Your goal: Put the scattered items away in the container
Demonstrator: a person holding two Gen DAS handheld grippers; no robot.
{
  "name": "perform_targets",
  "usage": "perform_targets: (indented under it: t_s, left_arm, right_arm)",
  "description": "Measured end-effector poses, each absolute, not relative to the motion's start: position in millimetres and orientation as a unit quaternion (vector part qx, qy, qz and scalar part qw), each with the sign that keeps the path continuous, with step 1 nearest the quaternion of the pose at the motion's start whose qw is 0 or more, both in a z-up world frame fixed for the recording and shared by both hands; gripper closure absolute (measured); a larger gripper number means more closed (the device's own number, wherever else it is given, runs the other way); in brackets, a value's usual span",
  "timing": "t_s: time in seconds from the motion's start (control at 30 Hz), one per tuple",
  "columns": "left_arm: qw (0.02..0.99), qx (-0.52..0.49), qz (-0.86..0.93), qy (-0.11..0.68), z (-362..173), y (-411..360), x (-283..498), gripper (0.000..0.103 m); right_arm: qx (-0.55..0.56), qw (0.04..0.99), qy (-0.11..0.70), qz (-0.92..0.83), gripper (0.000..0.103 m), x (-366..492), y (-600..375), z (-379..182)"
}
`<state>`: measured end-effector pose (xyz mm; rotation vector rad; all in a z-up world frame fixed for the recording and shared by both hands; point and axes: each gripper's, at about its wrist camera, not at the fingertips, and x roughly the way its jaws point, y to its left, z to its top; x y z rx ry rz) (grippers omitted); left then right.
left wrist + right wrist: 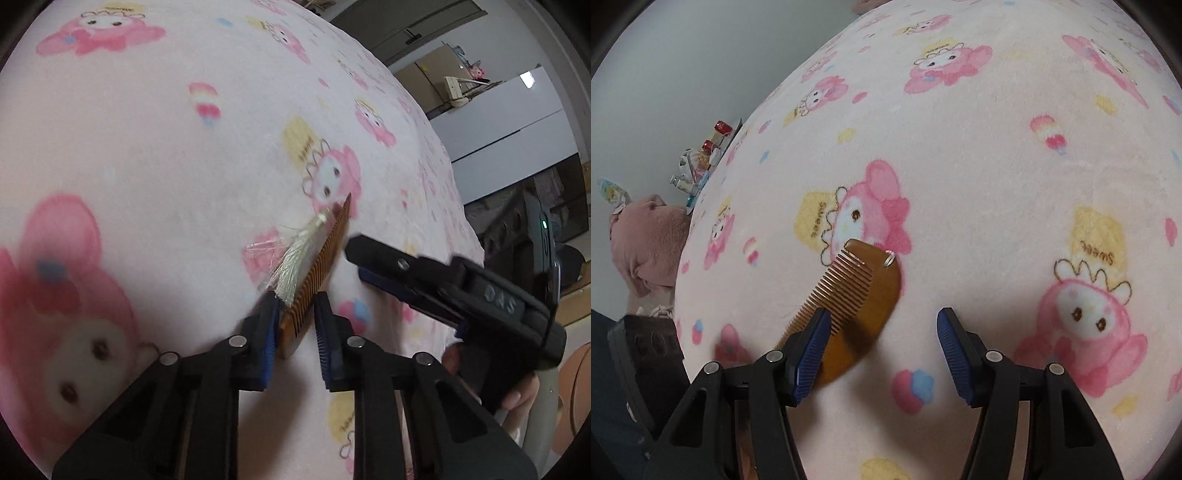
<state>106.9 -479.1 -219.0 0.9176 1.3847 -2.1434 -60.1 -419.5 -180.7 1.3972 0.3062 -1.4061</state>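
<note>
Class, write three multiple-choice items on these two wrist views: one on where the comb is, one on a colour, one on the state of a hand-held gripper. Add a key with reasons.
1. Where is the comb?
A. in a box
B. on the pink blanket
C. on the floor

2. What colour are the pads of the right hand-held gripper?
A. red
B. white
C. blue

3. How does the left hand-held gripper stand?
A. closed on the comb
B. wide open, nothing between
C. out of sight

Key: 1 B, the comb lies on cartoon-printed fleece; 2 C, both ribbed pads show blue; 3 A, its pads flank the comb's end, narrowly set.
</note>
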Motion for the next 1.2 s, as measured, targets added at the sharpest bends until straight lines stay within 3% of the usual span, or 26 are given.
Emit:
perform_targets:
  t_s: [0.43,0.6,0.87,0.93,1.1,1.2]
  left_arm:
    - [0.181,0.337,-0.778,0.499,-208,-457,128,0.095]
    - [0.191,0.342,-0.768,0.506,-209,-460,144,0.091]
    - [0.194,0.383,-0.766,0.479,-219,-453,138,0.085]
    - [0.195,0.384,-0.765,0.478,-219,-453,136,0.085]
    - [0.183,0.380,-0.771,0.477,-210,-452,140,0.085]
    - [0.180,0.381,-0.774,0.472,-202,-453,144,0.079]
  right_arm:
    - [0.584,0.559,0.133,-0.573,0.045,-47,-419,-185]
    - [0.577,0.572,0.117,-0.572,0.045,-40,-419,-170]
    - [0.559,0.577,0.211,-0.556,0.048,-8,-452,-194]
    - [0.561,0.578,0.208,-0.554,0.057,-9,-448,-194]
    - [0.565,0.578,0.179,-0.562,0.057,-18,-432,-179]
    - [0.560,0.578,0.155,-0.573,0.057,-21,-412,-164]
